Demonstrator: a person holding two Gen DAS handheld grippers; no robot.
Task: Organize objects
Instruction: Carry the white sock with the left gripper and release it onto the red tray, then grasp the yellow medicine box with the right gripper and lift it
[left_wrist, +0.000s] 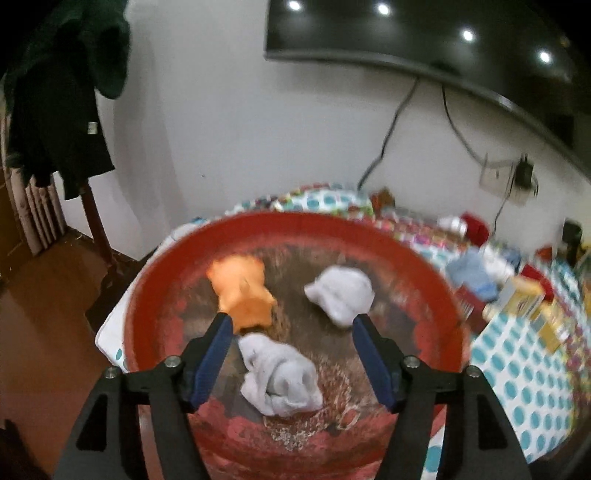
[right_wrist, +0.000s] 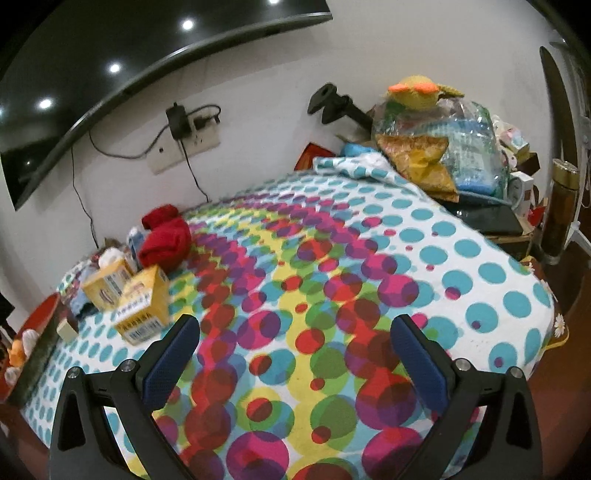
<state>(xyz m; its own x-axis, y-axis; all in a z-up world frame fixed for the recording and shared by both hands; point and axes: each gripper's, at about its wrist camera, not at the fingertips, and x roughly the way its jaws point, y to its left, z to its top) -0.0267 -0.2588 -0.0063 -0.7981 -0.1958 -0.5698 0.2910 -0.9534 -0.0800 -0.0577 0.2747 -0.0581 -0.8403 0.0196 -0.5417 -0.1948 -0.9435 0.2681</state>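
In the left wrist view a worn red basin (left_wrist: 424, 273) holds an orange rolled sock (left_wrist: 242, 290) and two white rolled socks, one at the back right (left_wrist: 341, 295) and one near the front (left_wrist: 282, 376). My left gripper (left_wrist: 291, 325) hangs open over the basin; the front white sock lies below between its fingers, untouched by the pads. In the right wrist view my right gripper (right_wrist: 295, 332) stands open and empty above the dotted tablecloth (right_wrist: 332, 280). A red rolled sock (right_wrist: 166, 236) and two yellow cartons (right_wrist: 142, 306) lie at the left of the table.
The basin's rim (right_wrist: 37, 314) shows at the far left edge in the right wrist view. Bags, a plush toy (right_wrist: 417, 92) and clutter pile at the table's back right. A screen (left_wrist: 424, 33), cables and a wall socket (right_wrist: 184, 147) are behind. Dark clothes (left_wrist: 62, 110) hang at left.
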